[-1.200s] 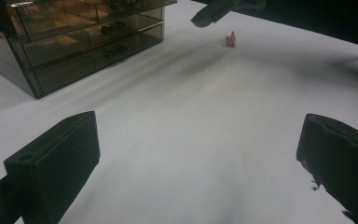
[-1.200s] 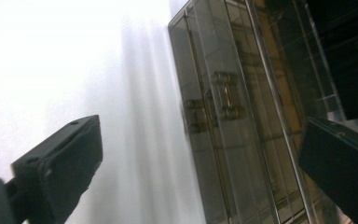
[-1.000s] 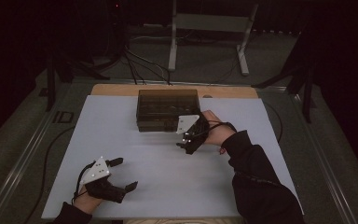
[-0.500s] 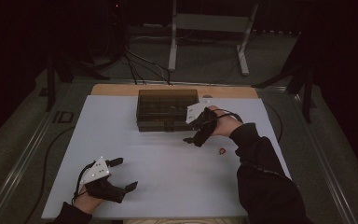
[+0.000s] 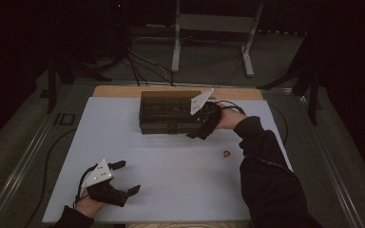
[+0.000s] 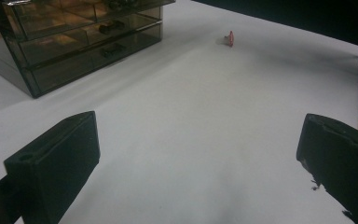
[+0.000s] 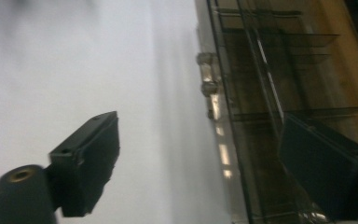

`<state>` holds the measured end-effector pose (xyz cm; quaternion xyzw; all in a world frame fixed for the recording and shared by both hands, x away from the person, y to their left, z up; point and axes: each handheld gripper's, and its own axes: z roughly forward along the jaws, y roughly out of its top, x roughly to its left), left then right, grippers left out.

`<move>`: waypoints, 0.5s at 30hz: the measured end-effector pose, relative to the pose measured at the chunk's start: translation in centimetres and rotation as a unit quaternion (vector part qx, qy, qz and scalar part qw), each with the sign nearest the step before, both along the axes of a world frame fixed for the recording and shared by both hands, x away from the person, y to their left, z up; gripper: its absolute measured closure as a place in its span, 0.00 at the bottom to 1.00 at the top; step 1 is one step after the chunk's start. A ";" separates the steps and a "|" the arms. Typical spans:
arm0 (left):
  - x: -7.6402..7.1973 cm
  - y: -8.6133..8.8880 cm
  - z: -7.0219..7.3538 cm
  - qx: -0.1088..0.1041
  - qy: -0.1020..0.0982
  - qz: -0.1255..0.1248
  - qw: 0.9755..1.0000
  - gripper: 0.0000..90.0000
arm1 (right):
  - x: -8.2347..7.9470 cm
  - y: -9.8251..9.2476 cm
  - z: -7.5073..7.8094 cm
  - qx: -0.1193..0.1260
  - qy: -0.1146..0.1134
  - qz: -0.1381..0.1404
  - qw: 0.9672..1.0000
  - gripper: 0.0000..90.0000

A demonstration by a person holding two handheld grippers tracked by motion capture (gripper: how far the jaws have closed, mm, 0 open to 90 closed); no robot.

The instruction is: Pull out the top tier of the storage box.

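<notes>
Our right gripper (image 5: 200,127) is at the right end of the smoky drawer box (image 5: 168,112), near its front; its jaws have just been closing somewhat, yet in the right gripper view they stand well apart with nothing between them; one jaw is over the white sheet (image 5: 180,166), the other in front of the box's clear wall (image 7: 279,84), and whether it touches we cannot tell. The box sits at the far middle of the sheet, its drawers all looking pushed in; small dark items lie in a couple of them in the left gripper view (image 6: 112,27), too small to name.

A small red thing (image 5: 226,154) lies loose on the sheet, apart from the box and near our right sleeve; the left gripper view shows it too (image 6: 229,38), past the box's corner; what it is we cannot make out.

Our left gripper (image 5: 123,178) rests at the near left of the sheet, jaws wide and empty, well apart from both box and red thing.

By our judgement the work is early; no drawer is open, nothing is held, and the red thing is out on the sheet; what is left seems to be taking hold of a drawer or the box, and perhaps stowing the red thing.
</notes>
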<state>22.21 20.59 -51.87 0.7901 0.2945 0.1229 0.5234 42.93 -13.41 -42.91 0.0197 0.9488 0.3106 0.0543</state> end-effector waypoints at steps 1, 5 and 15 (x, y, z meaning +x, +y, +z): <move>0.0 0.0 0.0 0.000 0.000 0.000 1.000 0.00 | 0.1 0.0 0.1 0.004 0.005 0.003 1.000 0.17; 0.0 0.0 0.0 0.000 0.000 -0.001 1.000 0.00 | 0.0 -0.2 0.4 0.022 -0.014 0.012 1.000 0.32; 0.0 0.0 0.0 -0.001 0.001 -0.001 1.000 0.00 | 1.0 -0.2 -0.3 0.028 -0.034 0.049 0.998 0.64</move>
